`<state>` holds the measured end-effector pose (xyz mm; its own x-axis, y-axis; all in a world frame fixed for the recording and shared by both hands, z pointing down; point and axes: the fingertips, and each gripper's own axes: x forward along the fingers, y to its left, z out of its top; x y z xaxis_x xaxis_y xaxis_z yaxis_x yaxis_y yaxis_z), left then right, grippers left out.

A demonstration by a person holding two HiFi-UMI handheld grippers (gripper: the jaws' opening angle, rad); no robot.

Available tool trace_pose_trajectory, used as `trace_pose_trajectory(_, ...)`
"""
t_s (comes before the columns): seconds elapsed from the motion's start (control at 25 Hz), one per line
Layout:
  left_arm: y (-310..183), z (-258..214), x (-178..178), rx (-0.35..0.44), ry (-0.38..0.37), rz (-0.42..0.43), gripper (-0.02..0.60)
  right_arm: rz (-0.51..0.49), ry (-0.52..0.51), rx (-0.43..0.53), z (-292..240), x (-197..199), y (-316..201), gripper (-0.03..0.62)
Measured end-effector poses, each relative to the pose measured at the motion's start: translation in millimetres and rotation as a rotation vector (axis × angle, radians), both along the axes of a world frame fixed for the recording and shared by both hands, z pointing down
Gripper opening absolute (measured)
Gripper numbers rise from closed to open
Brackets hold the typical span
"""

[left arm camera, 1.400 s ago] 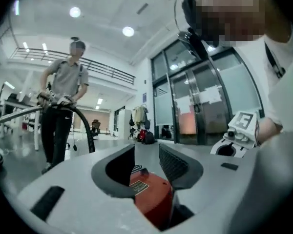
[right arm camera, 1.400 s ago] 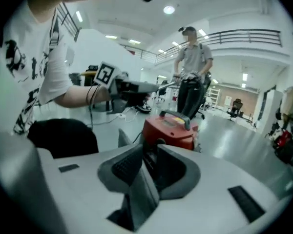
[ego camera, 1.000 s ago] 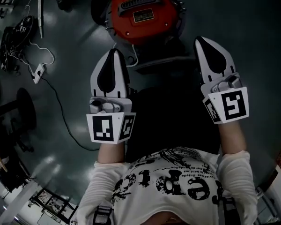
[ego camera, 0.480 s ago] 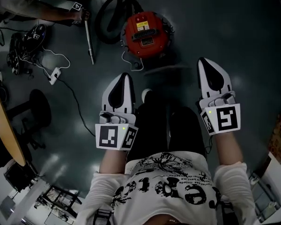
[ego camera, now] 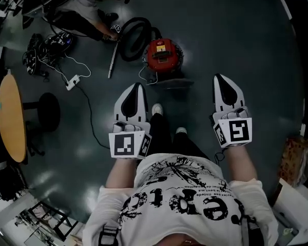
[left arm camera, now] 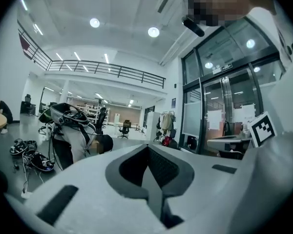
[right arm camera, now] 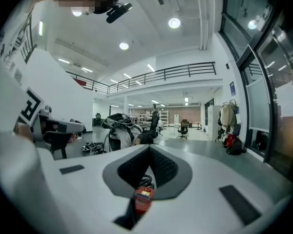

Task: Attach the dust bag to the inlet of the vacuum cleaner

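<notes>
The red vacuum cleaner point(ego camera: 163, 55) stands on the dark floor far below, with its black hose point(ego camera: 135, 38) looped to its left. No dust bag shows in any view. My left gripper point(ego camera: 139, 85) and right gripper point(ego camera: 217, 77) are held out level in front of my chest, side by side, both shut with nothing in them. In the left gripper view the left gripper point(left arm camera: 147, 148) has its jaws pressed together. In the right gripper view the right gripper point(right arm camera: 149, 148) is also shut, and the vacuum cleaner point(right arm camera: 143, 199) peeks through the slot below its pads.
A second person point(ego camera: 84, 6) crouches by the hose end at the top left, beside a metal wand point(ego camera: 113, 61). A power strip point(ego camera: 72, 82) with white cable, a cable heap point(ego camera: 45, 50), a round wooden table point(ego camera: 11, 118) and a black stool point(ego camera: 49, 109) lie left. A cardboard box point(ego camera: 296, 160) sits right.
Both grippers and the head camera have risen a lot: the vacuum cleaner looks much smaller and farther below. The crouching person and the round table have come into view.
</notes>
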<state>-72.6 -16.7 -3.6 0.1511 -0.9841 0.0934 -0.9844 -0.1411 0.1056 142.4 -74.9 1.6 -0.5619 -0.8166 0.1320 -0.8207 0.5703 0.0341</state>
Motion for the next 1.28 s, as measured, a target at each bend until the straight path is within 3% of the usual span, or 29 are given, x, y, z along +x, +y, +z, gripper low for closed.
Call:
trace_pose_trajectory(0.2,40,-14,15,0.015,-0.005,-0.026,0.002,-0.001,-0.059,-0.009,-20,4,41,0.002)
trace_pose_trajectory(0.56,89,-27,39,0.052,0.007,-0.039,0.002,-0.064,-0.012,0.021,-14,12,96,0.002)
trace_pose_trajectory(1.28,96,-22,59,0.049,0.022,-0.047,0.002,-0.101,-0.021,0.024,-11,28,106,0.002)
